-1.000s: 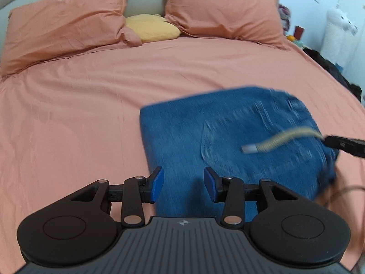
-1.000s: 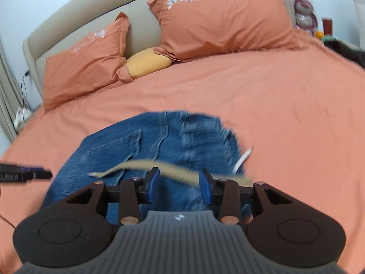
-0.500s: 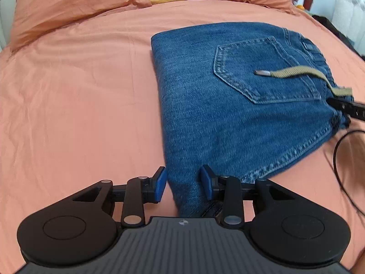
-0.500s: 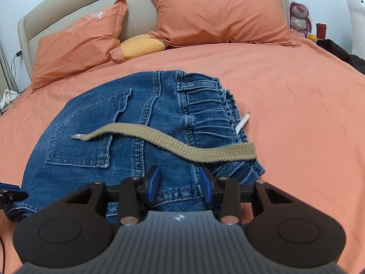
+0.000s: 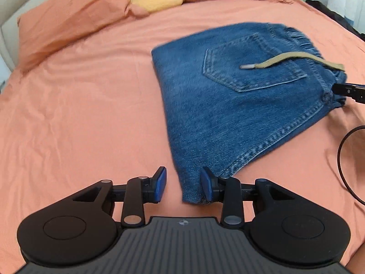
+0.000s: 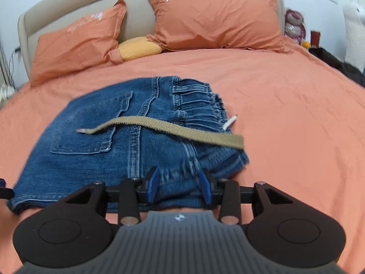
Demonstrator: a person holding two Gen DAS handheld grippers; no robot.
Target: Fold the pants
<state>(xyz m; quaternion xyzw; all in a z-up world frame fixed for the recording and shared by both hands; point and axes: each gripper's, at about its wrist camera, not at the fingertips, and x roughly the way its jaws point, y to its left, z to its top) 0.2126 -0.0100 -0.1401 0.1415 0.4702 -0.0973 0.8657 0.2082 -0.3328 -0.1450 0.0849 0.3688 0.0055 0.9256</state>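
Nearby, folded pants [image 5: 230,114] on orange bed [image 5: 79,114]; left tongs [image 5: 182,186] and right tongs [image 6: 180,186] both agape, empty.

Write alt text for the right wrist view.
Folded blue jeans lie on an orange bedsheet, a tan drawstring trailing across them. The right gripper sits at their near edge, jaws open. Two orange pillows and a yellow cushion rest against the headboard.
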